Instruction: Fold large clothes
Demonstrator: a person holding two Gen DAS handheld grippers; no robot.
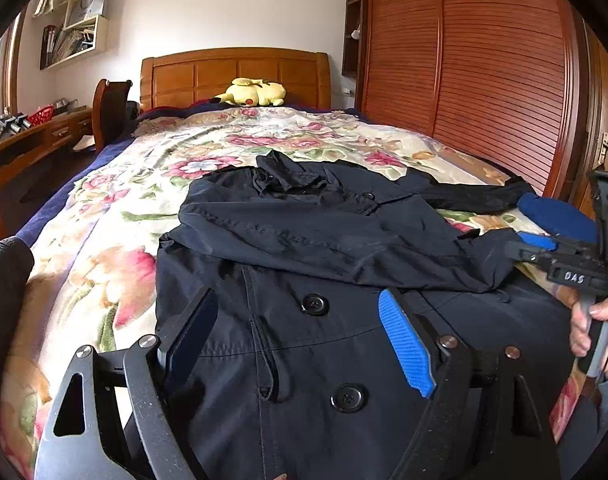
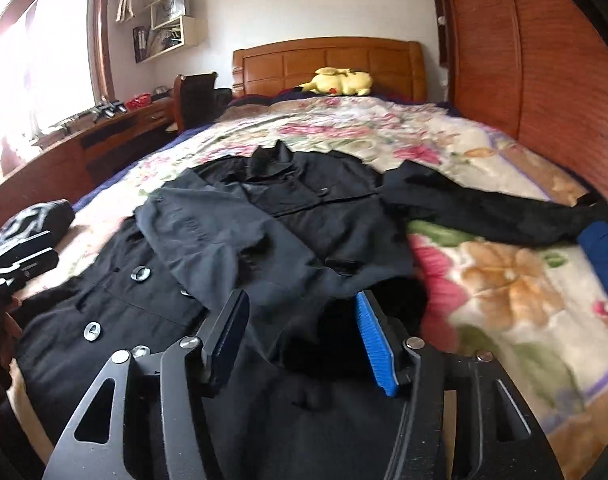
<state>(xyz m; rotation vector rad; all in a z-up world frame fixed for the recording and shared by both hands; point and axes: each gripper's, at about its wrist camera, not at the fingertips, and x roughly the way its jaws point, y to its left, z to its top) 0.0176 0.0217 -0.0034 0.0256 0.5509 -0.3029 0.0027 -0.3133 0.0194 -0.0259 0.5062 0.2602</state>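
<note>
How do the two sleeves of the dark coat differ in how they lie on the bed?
The left sleeve is folded inward and lies across the front of the dark coat; the right sleeve is stretched outward. The left sleeve rests on the coat, while the right sleeve rests on the floral bedspread. Both are the same dark fabric, and neither gripper holds them.

White letters "DAS" on the right tool [image 1: 560, 240], no other legible text
</note>
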